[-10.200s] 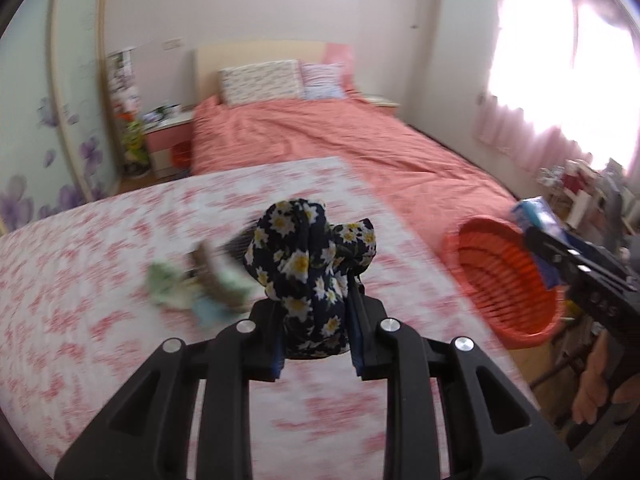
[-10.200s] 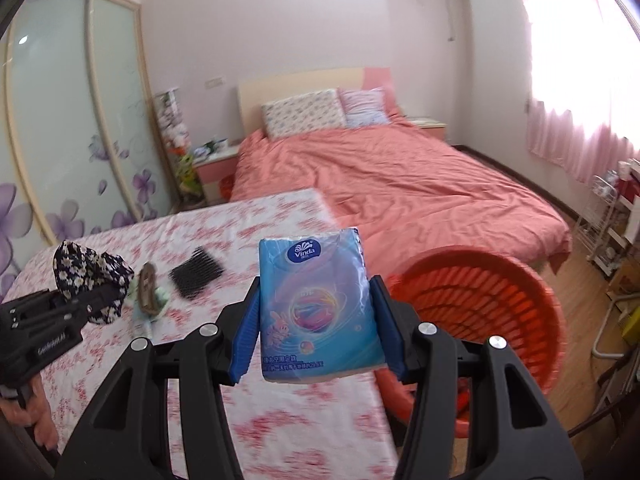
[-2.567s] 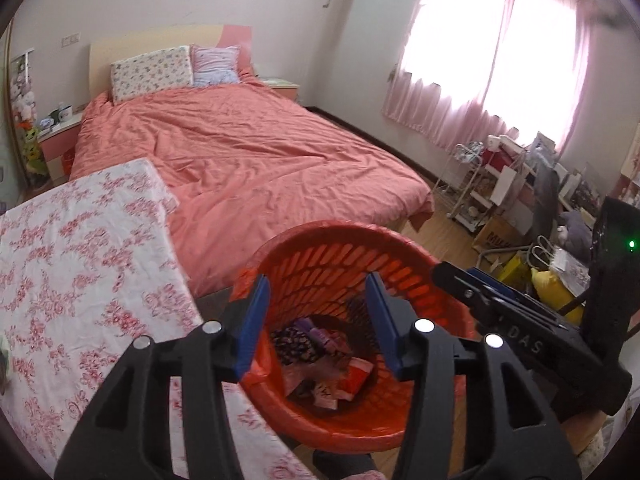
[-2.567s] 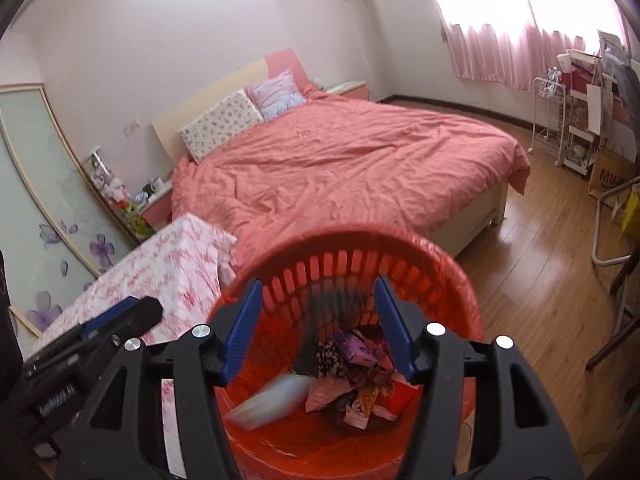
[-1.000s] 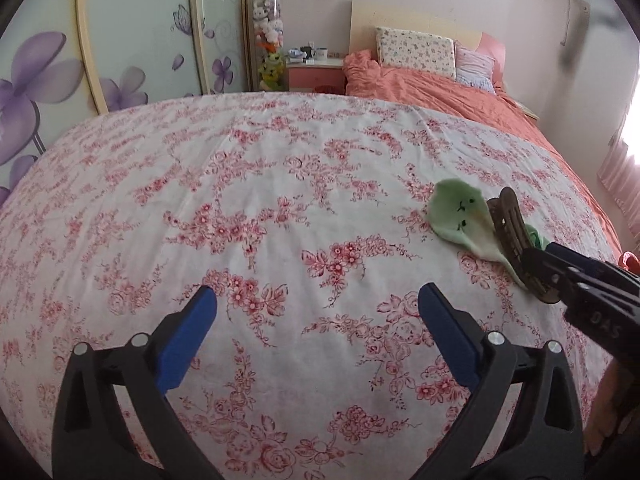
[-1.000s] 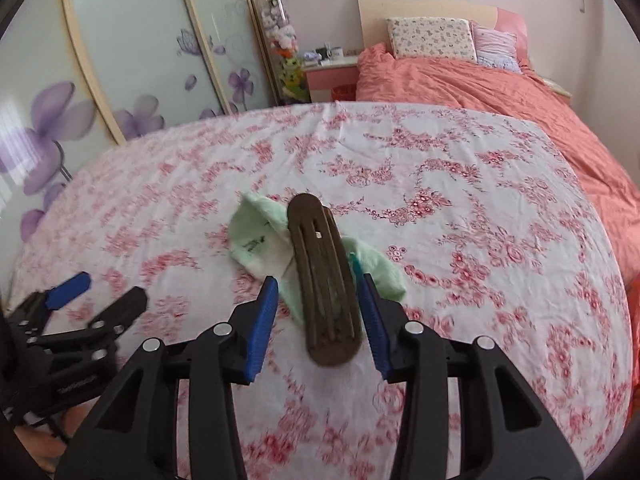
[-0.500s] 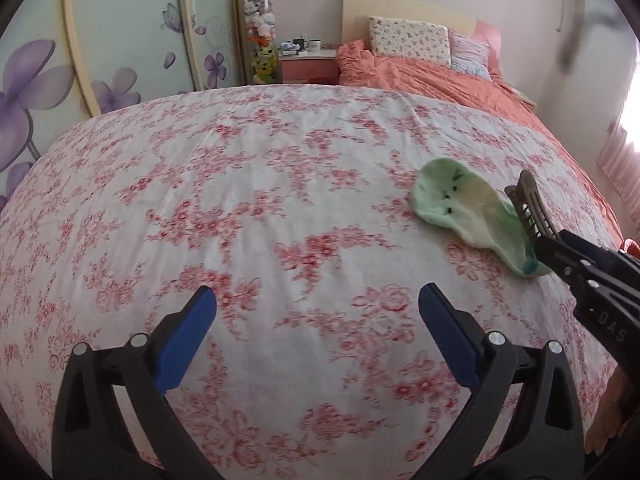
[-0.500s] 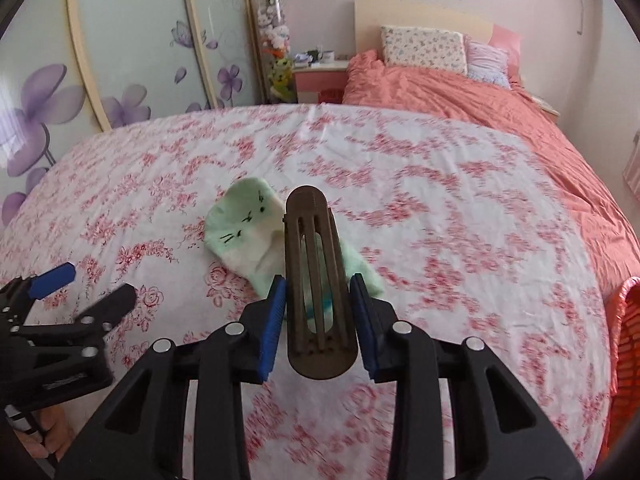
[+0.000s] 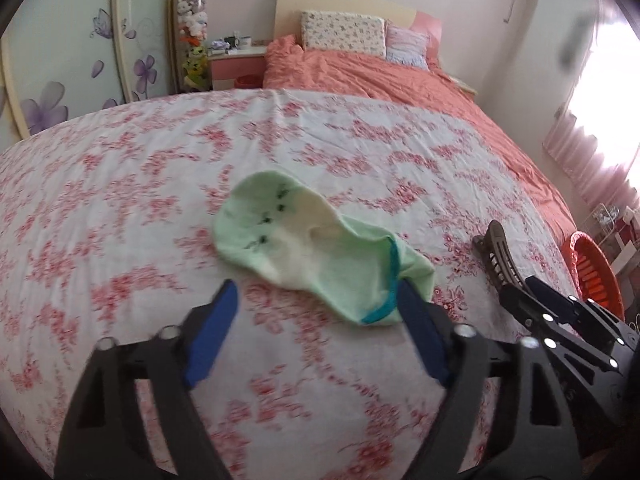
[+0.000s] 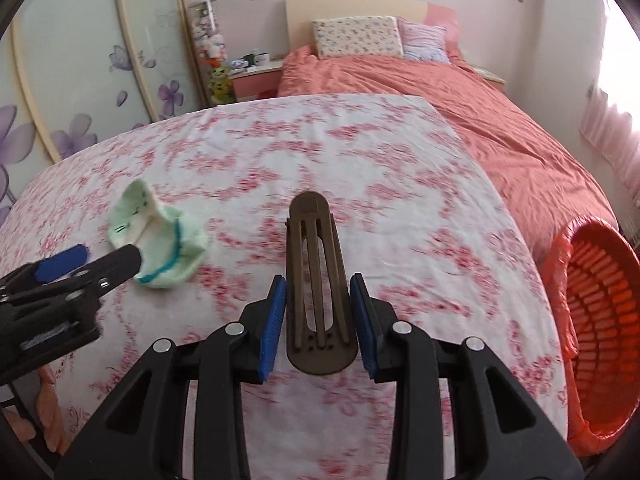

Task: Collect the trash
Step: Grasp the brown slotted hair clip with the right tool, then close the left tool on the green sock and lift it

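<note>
A pale green sock (image 9: pixel 304 244) with a teal cuff lies on the floral sheet (image 9: pixel 120 200). My left gripper (image 9: pixel 316 300) is open, its blue pads either side of the sock's cuff end, low over the sheet. It also shows in the right wrist view (image 10: pixel 104 260) next to the sock (image 10: pixel 160 236). My right gripper (image 10: pixel 318 300) is shut on a brown hair clip (image 10: pixel 316 280) and holds it above the sheet; the clip also shows at the right of the left wrist view (image 9: pixel 496 256). An orange basket (image 10: pixel 600 320) stands at the right.
The floral sheet (image 10: pixel 360 184) covers the near surface. A bed with a coral duvet (image 10: pixel 500 120) and pillows lies beyond. A nightstand (image 9: pixel 236 64) and floral wardrobe doors (image 9: pixel 80 40) stand at the back left. Pink curtains (image 9: pixel 592 160) hang at the right.
My left gripper has moved up to the sock and narrowed around its cuff end. My right gripper has lifted the hair clip off the sock and carried it right, toward the basket.
</note>
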A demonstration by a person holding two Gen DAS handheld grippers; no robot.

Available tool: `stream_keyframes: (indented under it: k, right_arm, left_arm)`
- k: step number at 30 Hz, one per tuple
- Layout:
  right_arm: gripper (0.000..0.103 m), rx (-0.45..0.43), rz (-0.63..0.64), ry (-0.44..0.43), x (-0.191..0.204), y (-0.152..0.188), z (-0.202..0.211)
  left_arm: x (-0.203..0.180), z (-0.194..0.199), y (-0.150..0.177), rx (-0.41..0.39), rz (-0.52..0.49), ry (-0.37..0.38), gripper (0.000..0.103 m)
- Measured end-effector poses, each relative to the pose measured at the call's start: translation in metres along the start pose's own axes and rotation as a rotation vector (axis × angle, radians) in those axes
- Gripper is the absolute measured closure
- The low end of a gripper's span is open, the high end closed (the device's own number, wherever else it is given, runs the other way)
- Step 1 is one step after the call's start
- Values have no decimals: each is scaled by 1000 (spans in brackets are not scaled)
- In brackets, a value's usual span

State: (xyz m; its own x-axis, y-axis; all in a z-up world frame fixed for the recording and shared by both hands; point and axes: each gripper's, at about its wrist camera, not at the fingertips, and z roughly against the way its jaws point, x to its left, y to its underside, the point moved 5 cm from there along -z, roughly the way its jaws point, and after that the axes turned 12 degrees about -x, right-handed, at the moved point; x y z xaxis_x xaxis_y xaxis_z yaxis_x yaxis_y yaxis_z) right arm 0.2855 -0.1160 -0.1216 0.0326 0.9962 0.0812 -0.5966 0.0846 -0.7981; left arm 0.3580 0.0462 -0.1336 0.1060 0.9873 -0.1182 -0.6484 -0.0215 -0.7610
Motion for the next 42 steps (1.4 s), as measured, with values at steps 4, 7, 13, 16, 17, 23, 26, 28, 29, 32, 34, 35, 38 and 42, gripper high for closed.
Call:
stream_keyframes:
  k: [4,7,13,16,17,23,26,28,29,32,34,35,38,42]
  right_arm:
    - [69,1,-16,-5,-8,3,2]
    - [69,3,-22,-13,-9,4,2]
    - [69,14,-32,-36,-7,9,5]
    - [69,19,-22,-50,-2,13,8]
    - [69,21,-16,-55,0,13,8]
    - [57,26,-17,-43,2,13,5]
    - [56,29,-24,-38,0,12,3]
    - [55,29,-29,-33,-3,11,2]
    - [54,30,-31,-31,-4,11,2]
    - [53,31,-37,-32,-7,12,2]
    - [53,30,-39,-31,-8,11,2]
    - [53,30,-41,-31,-8,11,2]
    - [53,29,-48,-30,-8,10,-1]
    - [51,30,-50,-29,-5,7,-5]
  left_arm:
    - [-8,-12,-3,-8,-52,-100,79]
    - [-1,-11,-3,-1,-25,-86,96]
    - [32,14,12,29,-36,17,96]
    - [50,29,19,36,-57,16,89]
    - [55,32,20,29,-52,8,72]
    - [57,48,6,-50,-13,-42,22]
    - [44,41,2,-48,-12,-49,18]
    - [35,34,1,-43,-26,-62,15]
    - [29,30,1,-40,-37,-72,14]
    - [22,17,3,-15,-52,-104,13]
    - [21,9,5,5,-53,-124,13]
    - [22,7,6,11,-51,-129,13]
    - [26,1,9,27,-37,-133,13]
    - [31,-1,11,29,-30,-140,13]
